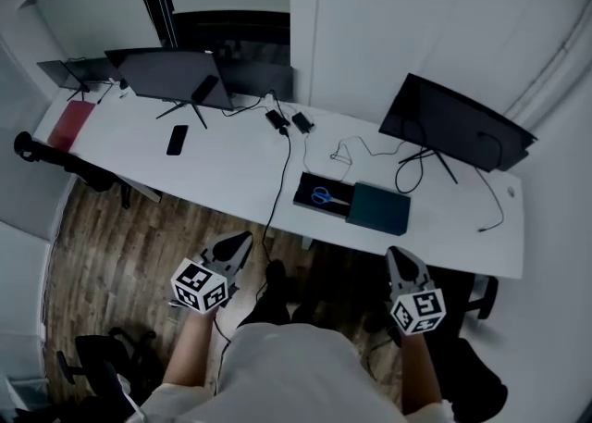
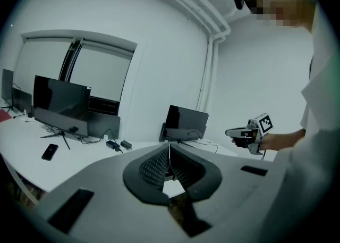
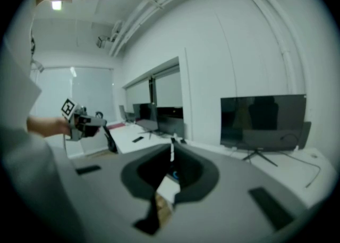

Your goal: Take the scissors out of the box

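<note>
White desk (image 1: pixel 231 167) below my head camera: blue-handled scissors (image 1: pixel 322 196) lie inside the open black box (image 1: pixel 340 202). My left gripper (image 1: pixel 235 245) and right gripper (image 1: pixel 400 260) hang short of it over wooden floor (image 1: pixel 120 245), jaws pressed together, apparently empty.

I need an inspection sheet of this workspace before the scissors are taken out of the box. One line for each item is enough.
Surface: long white desk, middle part mostly bare.
Job's things: blue scissors lie in the open black box; teal lid right beside it.
Clutter: phone, power adapters, red item at the left end, several monitors.
Grippers: left hand-held gripper and right hand-held gripper both shut, empty, short of the desk.
Cables: black cable runs from the adapters over the front edge; thin cables near the right monitor.
Surroundings: wooden floor, black chair.
</note>
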The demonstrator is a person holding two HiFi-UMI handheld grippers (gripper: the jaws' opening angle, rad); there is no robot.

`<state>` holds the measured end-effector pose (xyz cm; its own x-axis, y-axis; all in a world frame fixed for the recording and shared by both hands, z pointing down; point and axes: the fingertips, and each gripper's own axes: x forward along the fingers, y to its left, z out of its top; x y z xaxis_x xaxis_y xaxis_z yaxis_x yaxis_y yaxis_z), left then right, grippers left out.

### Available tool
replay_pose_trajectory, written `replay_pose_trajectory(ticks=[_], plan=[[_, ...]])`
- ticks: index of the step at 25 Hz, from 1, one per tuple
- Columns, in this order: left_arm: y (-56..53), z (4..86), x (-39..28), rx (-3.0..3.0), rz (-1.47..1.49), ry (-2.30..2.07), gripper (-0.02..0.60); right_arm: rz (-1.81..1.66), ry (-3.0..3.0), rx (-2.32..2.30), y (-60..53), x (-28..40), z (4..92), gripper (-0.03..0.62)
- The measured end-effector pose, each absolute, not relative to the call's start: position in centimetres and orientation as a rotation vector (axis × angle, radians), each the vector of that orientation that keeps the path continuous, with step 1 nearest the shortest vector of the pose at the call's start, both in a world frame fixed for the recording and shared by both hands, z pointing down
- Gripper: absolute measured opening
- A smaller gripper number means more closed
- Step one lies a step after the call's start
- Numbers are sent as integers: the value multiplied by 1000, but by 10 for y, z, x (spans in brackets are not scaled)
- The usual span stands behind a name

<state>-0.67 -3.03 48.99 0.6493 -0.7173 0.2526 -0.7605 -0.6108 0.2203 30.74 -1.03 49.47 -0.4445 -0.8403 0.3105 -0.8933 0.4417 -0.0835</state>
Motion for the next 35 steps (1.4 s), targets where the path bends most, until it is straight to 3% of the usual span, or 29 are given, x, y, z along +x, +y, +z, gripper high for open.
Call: replay_pose_trajectory(ticks=[22, 35], plan=[[-199, 549, -18, 2632, 305, -881, 35, 435, -2279, 1476, -161, 259, 556, 34], [-236, 601, -6, 2591, 328, -680, 35, 449, -2121, 1242, -221, 210, 634, 34]])
